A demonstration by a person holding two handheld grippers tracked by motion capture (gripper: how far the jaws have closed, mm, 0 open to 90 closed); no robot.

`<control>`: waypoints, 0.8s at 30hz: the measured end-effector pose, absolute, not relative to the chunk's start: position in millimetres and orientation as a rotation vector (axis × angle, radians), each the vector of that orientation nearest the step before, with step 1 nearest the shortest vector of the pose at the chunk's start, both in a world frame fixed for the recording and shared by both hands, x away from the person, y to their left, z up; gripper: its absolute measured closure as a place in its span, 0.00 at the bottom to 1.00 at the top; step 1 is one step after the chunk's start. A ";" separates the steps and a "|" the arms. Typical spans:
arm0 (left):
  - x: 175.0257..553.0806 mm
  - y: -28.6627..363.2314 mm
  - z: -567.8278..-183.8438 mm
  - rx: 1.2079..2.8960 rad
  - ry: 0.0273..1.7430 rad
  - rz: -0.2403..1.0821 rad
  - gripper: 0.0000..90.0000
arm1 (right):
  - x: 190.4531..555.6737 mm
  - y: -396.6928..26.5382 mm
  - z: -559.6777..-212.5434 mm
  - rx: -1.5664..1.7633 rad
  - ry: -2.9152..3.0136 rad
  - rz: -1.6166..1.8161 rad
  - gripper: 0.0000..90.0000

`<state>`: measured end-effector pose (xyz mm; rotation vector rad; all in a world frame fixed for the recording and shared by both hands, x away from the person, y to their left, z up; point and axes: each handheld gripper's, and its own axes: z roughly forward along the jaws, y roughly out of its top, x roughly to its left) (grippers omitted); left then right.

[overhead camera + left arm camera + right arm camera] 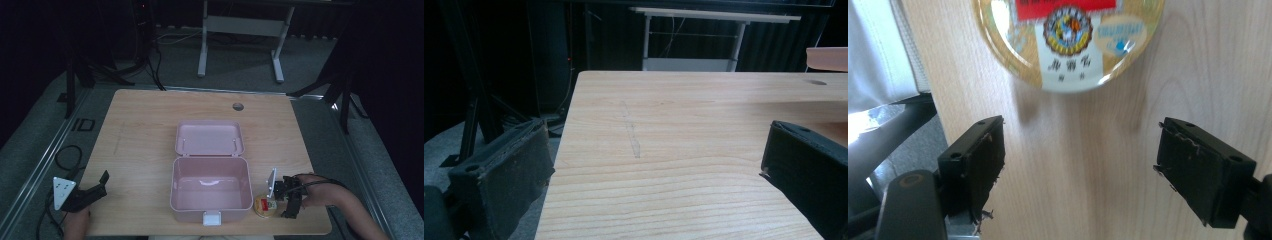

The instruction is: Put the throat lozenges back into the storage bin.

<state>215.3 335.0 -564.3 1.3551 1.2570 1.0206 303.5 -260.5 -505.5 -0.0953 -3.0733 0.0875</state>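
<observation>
While one pink box (211, 190) sits open on the table (145, 135), its lid (209, 138) laid back on the far side, one round tin (265, 206) with a red and yellow label lies flat just to the right of the box, near the table's front edge. Two hand-held grippers are present. The right hand-held gripper (288, 199) is right beside the tin, on the side away from the box; in the right gripper view its jaws stand wide apart over bare wood with the tin (1070, 40) just beyond them. The left hand-held gripper (95, 189) sits well to the left of the box at the table's front left corner, jaws apart and empty. One small round hole (238, 106) marks the light wooden top behind the lid. Beyond it, one white-legged desk (240, 30) stands on grey carpet in a dark room.
</observation>
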 end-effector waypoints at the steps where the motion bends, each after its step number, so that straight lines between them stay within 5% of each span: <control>1: 215.3 335.0 -564.3 1.355 1.257 1.021 0.00 | 303.9 -258.6 -505.6 -0.095 -3.074 0.080 0.21; 24: 215.3 335.2 -564.3 1.357 1.254 1.015 0.00 | 301.3 -212.9 -514.8 0.062 -3.106 -0.005 0.20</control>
